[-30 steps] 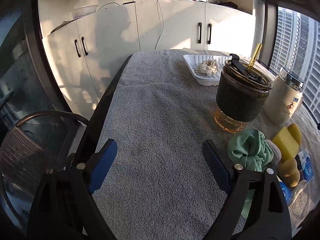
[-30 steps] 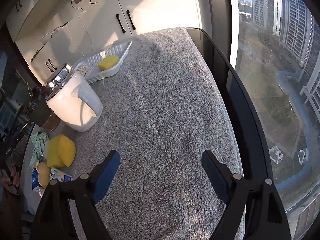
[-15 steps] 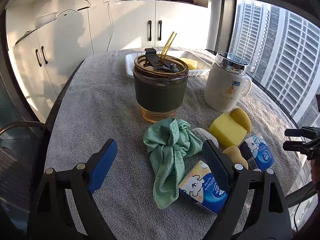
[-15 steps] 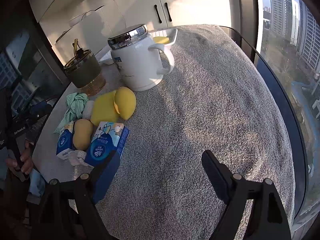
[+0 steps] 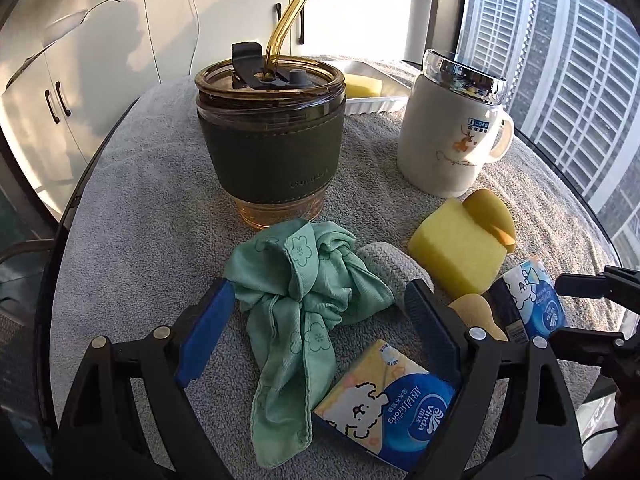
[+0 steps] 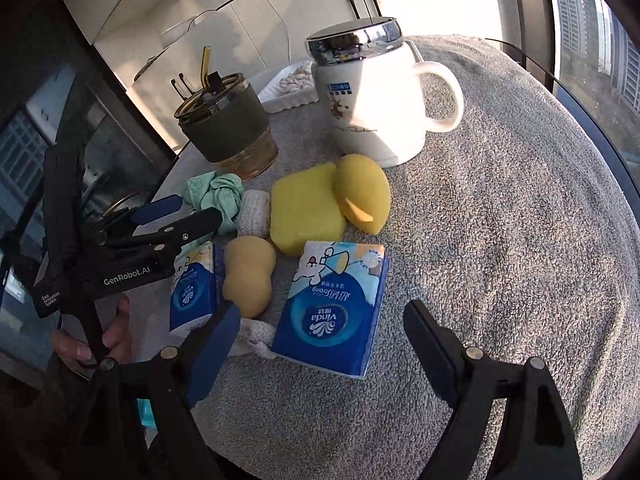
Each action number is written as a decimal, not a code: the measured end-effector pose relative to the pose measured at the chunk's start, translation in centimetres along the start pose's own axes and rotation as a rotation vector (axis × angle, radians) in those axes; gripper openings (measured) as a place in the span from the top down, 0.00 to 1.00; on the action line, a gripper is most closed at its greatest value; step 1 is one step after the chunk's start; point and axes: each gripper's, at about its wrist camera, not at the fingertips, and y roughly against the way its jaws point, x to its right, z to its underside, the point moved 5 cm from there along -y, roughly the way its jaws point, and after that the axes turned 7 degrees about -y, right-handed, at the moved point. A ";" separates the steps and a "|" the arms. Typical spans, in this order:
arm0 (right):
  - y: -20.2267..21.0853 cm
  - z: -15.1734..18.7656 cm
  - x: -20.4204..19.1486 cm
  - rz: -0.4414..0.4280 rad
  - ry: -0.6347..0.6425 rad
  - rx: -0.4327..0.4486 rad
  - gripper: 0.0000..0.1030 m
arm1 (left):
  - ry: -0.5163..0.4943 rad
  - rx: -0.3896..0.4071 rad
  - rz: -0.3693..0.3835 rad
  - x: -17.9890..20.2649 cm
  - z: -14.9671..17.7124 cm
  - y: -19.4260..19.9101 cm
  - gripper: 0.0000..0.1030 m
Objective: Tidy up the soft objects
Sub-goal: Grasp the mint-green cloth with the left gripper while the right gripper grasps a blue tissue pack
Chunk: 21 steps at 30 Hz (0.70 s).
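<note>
A pile of soft things lies on the grey towel. The crumpled green cloth (image 5: pixel 304 292) sits right in front of my left gripper (image 5: pixel 318 296), which is open with its blue pads either side of the cloth and not pressing it. A blue tissue pack (image 5: pixel 384 404) lies below the cloth by the right finger. My right gripper (image 6: pixel 322 316) is open over the other tissue pack (image 6: pixel 332 304). Behind that pack are a yellow block sponge (image 6: pixel 304 212), a rounded yellow sponge (image 6: pixel 362 192), a tan gourd-shaped sponge (image 6: pixel 248 276) and a grey knit roll (image 6: pixel 254 212).
A dark tumbler with a straw (image 5: pixel 272 148) and a white lidded mug (image 5: pixel 452 128) stand just behind the pile. A white tray (image 5: pixel 372 100) at the back holds another yellow sponge. A hand (image 6: pixel 96 336) holds the left gripper (image 6: pixel 176 212). The table edge and window are on the right.
Both grippers have swung in from bare towel toward the pile, the left onto the green cloth, the right onto a tissue pack. The jaws stay equally wide.
</note>
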 end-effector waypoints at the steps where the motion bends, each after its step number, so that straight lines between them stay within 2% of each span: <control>1: -0.4 -0.2 -0.1 0.014 -0.013 -0.002 0.17 | 0.002 -0.006 -0.004 0.0 0.0 -0.2 0.16; 5: -1.8 -0.7 0.0 0.085 -0.051 -0.020 0.17 | 0.017 -0.034 0.004 -0.2 0.0 -1.1 0.16; 7: -2.5 -0.8 0.1 0.133 -0.057 -0.029 0.19 | 0.026 -0.044 0.004 -0.3 0.0 -1.6 0.16; 13: -3.0 -0.6 0.1 0.193 -0.034 -0.030 0.28 | 0.067 -0.025 0.037 -1.1 -0.3 -1.9 0.16; 14: -3.2 -0.6 0.0 0.206 -0.032 -0.028 0.31 | 0.075 -0.023 0.042 -1.2 -0.3 -1.9 0.18; 17: -3.7 -0.8 -1.1 0.201 -0.022 -0.040 0.42 | 0.085 -0.025 0.032 -1.5 -0.1 -1.9 0.38; 21: -3.8 -0.8 -1.3 0.191 -0.044 -0.052 0.43 | 0.088 -0.028 0.021 -1.5 0.1 -1.5 0.51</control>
